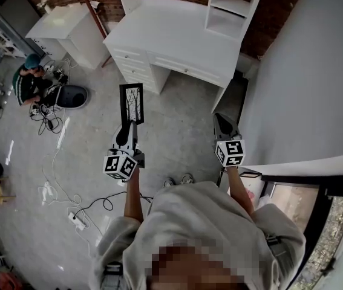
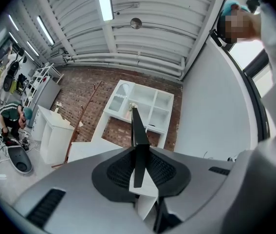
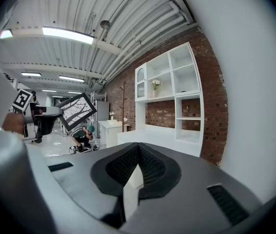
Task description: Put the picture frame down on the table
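The picture frame (image 1: 131, 103) is black, with a bare-tree print, and stands upright in the air in front of the white desk (image 1: 171, 41). My left gripper (image 1: 130, 125) is shut on its lower edge. In the left gripper view the frame (image 2: 138, 130) shows edge-on, pinched between the pads of the left gripper (image 2: 138, 155). The right gripper view shows the frame (image 3: 77, 111) tilted at the left. My right gripper (image 1: 221, 119) hangs to the right of the frame, apart from it. In its own view the right gripper (image 3: 138, 152) has its pads together with nothing between them.
On the desk's right end stands a white shelf unit (image 1: 231, 8). A white cabinet (image 1: 68, 29) stands back left. A person (image 1: 32, 80) crouches on the floor among cables (image 1: 56, 162). A white wall (image 1: 304, 89) runs close along my right side.
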{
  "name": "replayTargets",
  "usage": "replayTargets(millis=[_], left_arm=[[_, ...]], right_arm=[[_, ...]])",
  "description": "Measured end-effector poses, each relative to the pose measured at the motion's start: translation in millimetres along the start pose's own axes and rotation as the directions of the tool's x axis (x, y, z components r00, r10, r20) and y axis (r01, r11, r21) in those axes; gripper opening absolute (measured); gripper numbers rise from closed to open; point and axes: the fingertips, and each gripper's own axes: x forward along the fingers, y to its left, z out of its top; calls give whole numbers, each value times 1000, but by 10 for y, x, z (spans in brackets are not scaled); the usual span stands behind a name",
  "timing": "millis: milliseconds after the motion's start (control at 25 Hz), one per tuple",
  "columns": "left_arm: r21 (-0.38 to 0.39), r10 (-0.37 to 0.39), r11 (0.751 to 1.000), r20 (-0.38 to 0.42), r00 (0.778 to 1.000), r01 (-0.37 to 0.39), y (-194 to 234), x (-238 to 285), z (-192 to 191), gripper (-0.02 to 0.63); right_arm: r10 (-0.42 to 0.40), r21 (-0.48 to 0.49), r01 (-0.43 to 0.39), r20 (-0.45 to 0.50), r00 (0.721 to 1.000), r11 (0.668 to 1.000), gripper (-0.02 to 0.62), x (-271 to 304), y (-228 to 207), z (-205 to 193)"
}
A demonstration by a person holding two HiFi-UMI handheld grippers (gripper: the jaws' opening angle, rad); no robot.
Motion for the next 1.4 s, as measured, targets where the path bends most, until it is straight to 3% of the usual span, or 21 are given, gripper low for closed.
replayTargets(millis=[680, 1040, 1400], left_arm=[[-10, 25, 1000, -18, 1000, -26, -180, 319, -194, 77], [-28, 2, 1000, -26, 1000, -3, 225, 828, -236, 77], [-51, -68, 997, -40, 997, 66, 828, 1722, -52, 77]], right_arm=[[47, 22, -46, -19, 999, 999, 25, 257, -291, -110], [42, 16, -41, -26, 999, 999, 25, 859, -304, -93], [-2, -4, 2, -15, 1000, 1000, 25, 1840, -321, 293]])
